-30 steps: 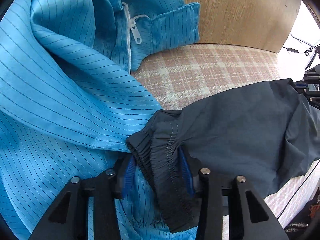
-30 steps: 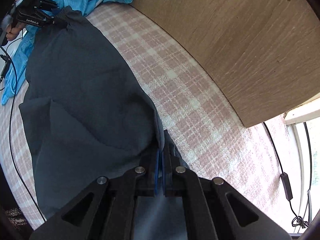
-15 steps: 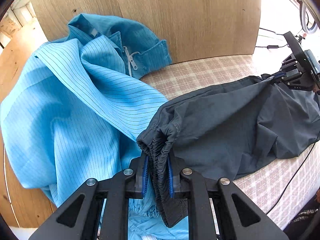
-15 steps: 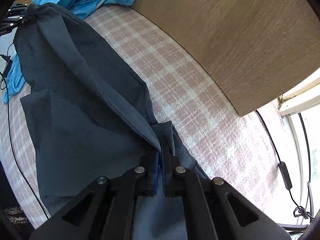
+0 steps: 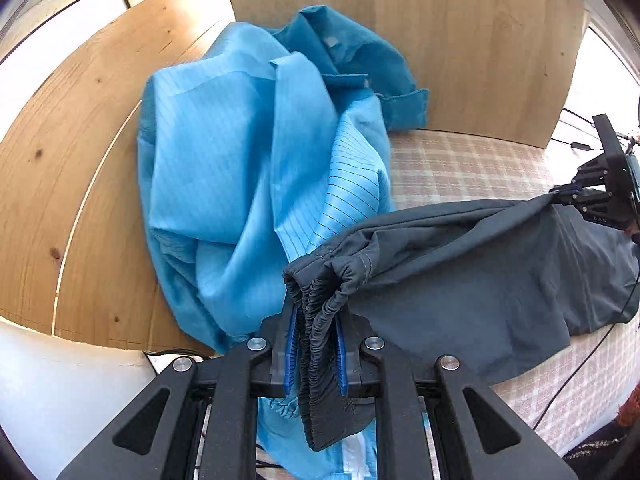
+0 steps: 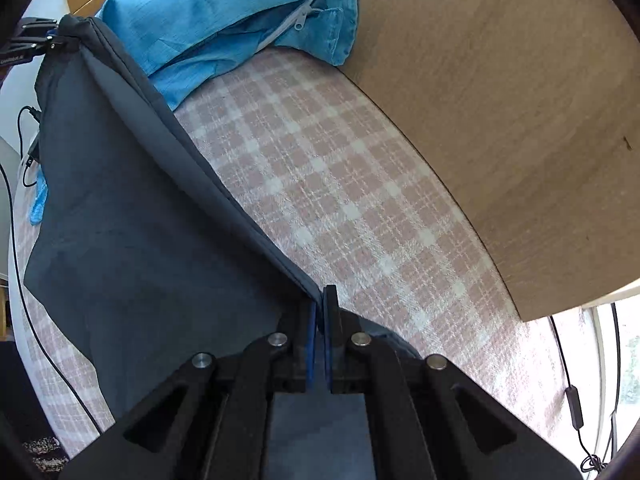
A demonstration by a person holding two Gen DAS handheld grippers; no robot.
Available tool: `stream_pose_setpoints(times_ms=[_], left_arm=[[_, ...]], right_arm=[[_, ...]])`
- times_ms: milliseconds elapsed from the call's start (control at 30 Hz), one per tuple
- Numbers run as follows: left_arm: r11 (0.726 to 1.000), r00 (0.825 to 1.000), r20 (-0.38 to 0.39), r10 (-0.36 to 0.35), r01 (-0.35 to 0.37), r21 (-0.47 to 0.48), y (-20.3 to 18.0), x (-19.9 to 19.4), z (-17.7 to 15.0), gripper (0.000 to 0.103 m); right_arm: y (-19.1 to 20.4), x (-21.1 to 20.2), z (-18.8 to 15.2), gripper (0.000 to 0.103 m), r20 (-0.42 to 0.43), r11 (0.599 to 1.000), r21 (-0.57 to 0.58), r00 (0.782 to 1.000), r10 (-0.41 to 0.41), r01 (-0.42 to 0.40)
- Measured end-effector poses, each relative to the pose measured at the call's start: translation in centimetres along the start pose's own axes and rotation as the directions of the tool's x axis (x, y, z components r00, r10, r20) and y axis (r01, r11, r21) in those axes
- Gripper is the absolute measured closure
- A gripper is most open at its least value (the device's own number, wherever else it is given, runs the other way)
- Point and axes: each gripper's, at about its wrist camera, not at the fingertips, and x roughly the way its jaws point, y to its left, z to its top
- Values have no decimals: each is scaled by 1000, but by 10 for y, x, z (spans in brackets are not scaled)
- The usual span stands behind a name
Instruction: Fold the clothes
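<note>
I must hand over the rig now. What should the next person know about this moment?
Left gripper: shut on the dark grey shorts at the gathered elastic waistband.
Right gripper: shut on the opposite edge of the same garment.
The shorts hang stretched between both grippers above the checked cloth. The blue striped jacket lies crumpled against the wooden panels, unfolded.
Done: the shorts are picked up and spread out.
Left: lay them flat, fold them, then probably fold the jacket.

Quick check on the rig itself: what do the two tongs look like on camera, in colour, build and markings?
Both match. The left tongs and right tongs are matte black plastic linkages with triangular cut-outs and round silver pivot pins. Each finger carries a ribbed blue pad. From outside, the right tongs' body shows small white lettering, too blurred to read. No sleeves visible.
</note>
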Motion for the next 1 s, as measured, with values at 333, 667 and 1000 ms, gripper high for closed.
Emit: stream_pose_setpoints(times_ms=[333, 667, 1000], left_arm=[[988, 979, -166, 118, -99, 117, 24, 76, 38, 86], [977, 971, -164, 173, -148, 154, 24, 69, 39, 61], [954, 973, -41, 227, -214, 209, 2, 3, 18, 54]], right_arm=[[21, 15, 18, 77, 16, 999, 24, 1000, 25, -26], [66, -8, -86, 74, 50, 958, 242, 988, 146, -153], [6, -164, -284, 68, 164, 654, 755, 977, -133, -38]])
